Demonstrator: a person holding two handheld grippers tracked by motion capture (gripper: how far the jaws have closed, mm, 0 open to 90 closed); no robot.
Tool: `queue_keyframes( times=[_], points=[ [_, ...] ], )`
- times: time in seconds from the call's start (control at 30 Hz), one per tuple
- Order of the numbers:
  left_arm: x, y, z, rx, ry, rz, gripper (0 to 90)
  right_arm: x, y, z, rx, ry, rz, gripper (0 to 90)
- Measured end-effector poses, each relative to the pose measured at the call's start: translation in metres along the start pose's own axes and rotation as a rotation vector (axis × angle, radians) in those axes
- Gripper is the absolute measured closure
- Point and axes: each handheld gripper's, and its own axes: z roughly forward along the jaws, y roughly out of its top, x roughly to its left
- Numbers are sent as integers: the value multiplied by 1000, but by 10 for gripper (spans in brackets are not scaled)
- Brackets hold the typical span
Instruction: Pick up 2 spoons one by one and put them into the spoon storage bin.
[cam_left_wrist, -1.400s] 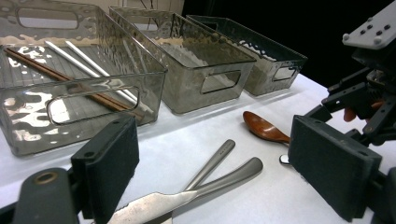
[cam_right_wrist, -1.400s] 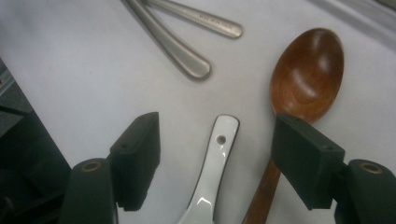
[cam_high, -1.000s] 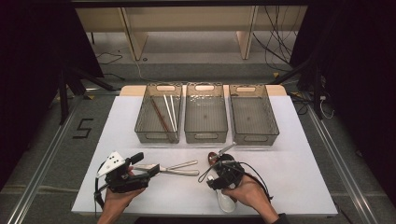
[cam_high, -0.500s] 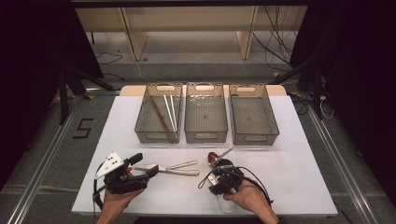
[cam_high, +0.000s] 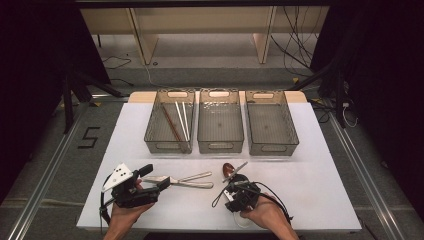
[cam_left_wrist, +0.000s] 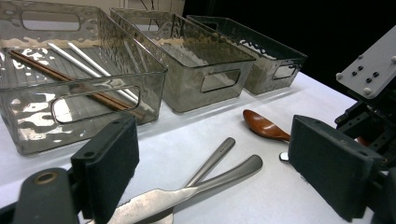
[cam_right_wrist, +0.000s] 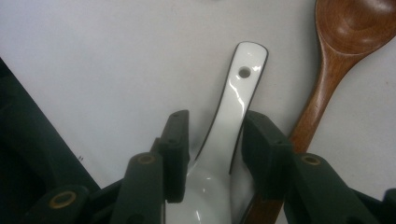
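A white ceramic spoon (cam_right_wrist: 233, 98) lies on the white table, its handle between the jaws of my right gripper (cam_right_wrist: 217, 119) (cam_high: 231, 186). The jaws have just been closing. They stand narrowly either side of the handle, and a thin gap still shows. A brown wooden spoon (cam_right_wrist: 327, 79) (cam_high: 228, 169) lies just beside it. At the front left my left gripper (cam_high: 155, 176) (cam_left_wrist: 222, 163) is wide open. A metal knife (cam_left_wrist: 154, 203) and a metal spoon (cam_high: 192, 176) lie on the table between and ahead of its pads.
Three clear grey bins stand in a row at the back: the left bin (cam_high: 167, 147) holds chopsticks (cam_high: 177, 122), and the middle bin (cam_high: 220, 147) and the right bin (cam_high: 272, 147) look empty. White tabletop (cam_high: 320, 185) stretches to the right.
My right hand has shifted a little toward the table's front edge over the white spoon. The left gripper, the knife and the metal spoon lie as before.
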Motion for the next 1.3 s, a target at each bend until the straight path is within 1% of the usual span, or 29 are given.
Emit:
queue_keyframes(
  times=[0.17, 0.3, 0.5, 0.63, 0.9, 0.97, 1.03, 1.1, 1.13, 1.17, 1.2, 1.3],
  points=[
    [0, 0, 0, 2, 1, 1, 159, 1, 0, 0, 2, -21, -11, 664],
    [0, 0, 0, 1, 1, 0, 159, 2, 0, 0, 8, -24, -15, 685],
    [0, 0, 0, 1, 1, 0, 159, 1, 0, 0, 7, -26, -15, 749],
    [0, 0, 0, 0, 1, 0, 159, 2, 1, 0, 3, -12, -25, 761],
    [0, 0, 0, -1, 1, 2, 159, 2, 1, -2, -3, 11, -29, 787],
    [0, 0, 0, -1, 1, 2, 159, 2, 1, -2, -8, 25, -29, 798],
    [0, 0, 0, -1, 1, 2, 159, 1, 1, -2, -12, 44, -15, 808],
    [0, 0, 0, -1, 1, 3, 159, 1, 1, -2, -13, 53, -19, 821],
    [0, 0, 0, 0, 1, 2, 159, 2, 1, -2, -15, 59, -21, 852],
    [0, 0, 0, 0, 1, 2, 159, 2, 1, -2, -23, 77, -22, 859],
    [0, 0, 0, -1, 1, 2, 159, 4, 2, -2, -15, 62, -27, 860],
    [0, 0, 0, -1, 1, 2, 159, 4, 2, -2, -14, 62, -27, 860]
  ],
)
